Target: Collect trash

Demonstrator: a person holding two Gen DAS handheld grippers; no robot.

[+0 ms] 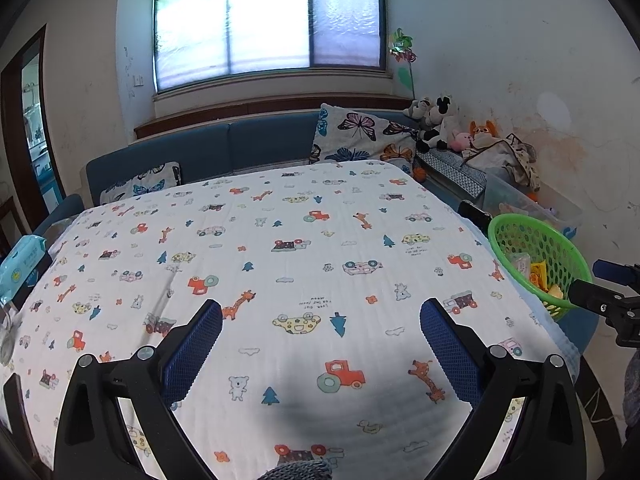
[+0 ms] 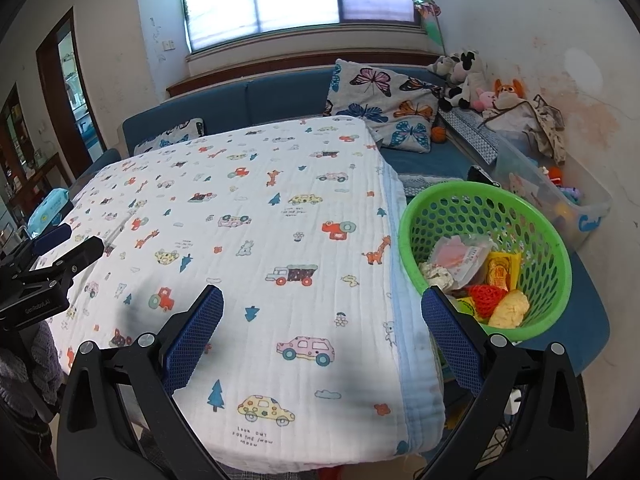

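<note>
Right wrist view, green basket beside blanket edge

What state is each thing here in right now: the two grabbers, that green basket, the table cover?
Left hand-held gripper: open, holding nothing, above the cloth.
Right hand-held gripper: open, holding nothing.
Green basket: upright beside the table, holding wrappers and crumpled scraps.
Printed cloth: spread flat over the table, no trash seen on it.
Wet-wipes pack: lying at the table's left edge; open or shut, cannot tell.
</note>
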